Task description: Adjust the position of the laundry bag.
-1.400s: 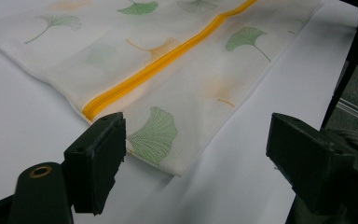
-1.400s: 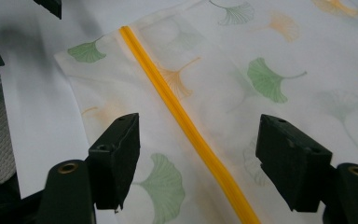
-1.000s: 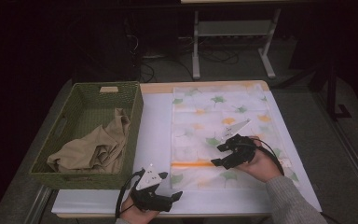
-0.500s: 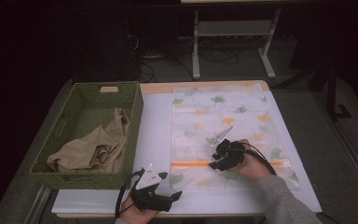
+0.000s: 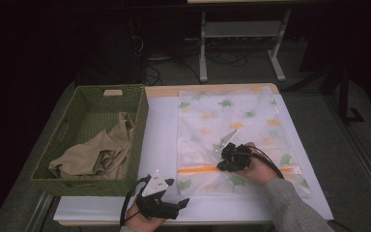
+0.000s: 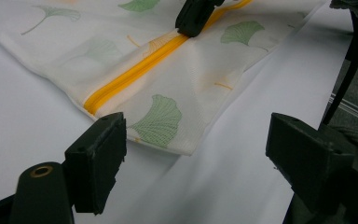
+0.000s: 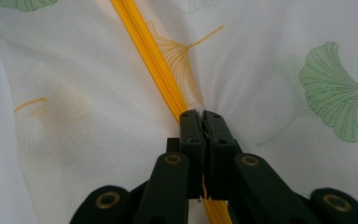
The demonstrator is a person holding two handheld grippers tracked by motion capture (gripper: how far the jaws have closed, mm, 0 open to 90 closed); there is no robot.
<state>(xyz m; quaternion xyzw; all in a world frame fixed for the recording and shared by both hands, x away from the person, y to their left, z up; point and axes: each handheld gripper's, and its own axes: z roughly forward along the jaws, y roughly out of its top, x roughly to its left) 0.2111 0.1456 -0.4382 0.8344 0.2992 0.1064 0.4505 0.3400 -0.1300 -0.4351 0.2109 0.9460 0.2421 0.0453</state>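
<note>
Since your right gripper (image 7: 203, 116) has just pinched its jaws onto the yellow zipper (image 7: 142, 44) of the mesh laundry bag (image 5: 232, 121) lying flat on the surface (image 5: 162, 125), pin the bag's near corner with the open left gripper (image 6: 191, 154) before pulling along the zipper line.

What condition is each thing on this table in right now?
Mesh laundry bag: flat on the table.
Yellow zipper: closed along its visible stretch.
Right hand-held gripper: jaws just closed, pinched on the zipper.
Left hand-held gripper: open, holding nothing.
Basket: holds crumpled tan cloth.
</note>
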